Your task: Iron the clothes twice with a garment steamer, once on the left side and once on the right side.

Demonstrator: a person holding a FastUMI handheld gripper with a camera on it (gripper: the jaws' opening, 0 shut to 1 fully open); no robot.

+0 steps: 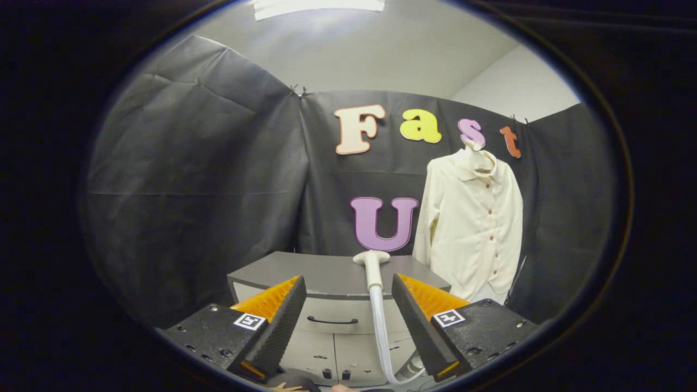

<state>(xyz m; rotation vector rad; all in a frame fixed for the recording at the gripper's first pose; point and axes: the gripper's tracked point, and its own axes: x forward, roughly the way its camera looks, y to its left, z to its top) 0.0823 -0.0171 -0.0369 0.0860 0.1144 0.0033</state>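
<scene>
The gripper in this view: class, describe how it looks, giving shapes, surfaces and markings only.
The gripper has two wedge-shaped fingers with ribbed inner faces, set wide apart. Each sits on a dark, angular block with screw heads. Each block carries a small square black-and-white marker.

Tongs (348, 305): ribbed wedge fingers; screwed blocks; square tag markers

you get soft, even light from a ceiling lamp (318, 5); fisheye bends the edges, centre stays sharp.
</scene>
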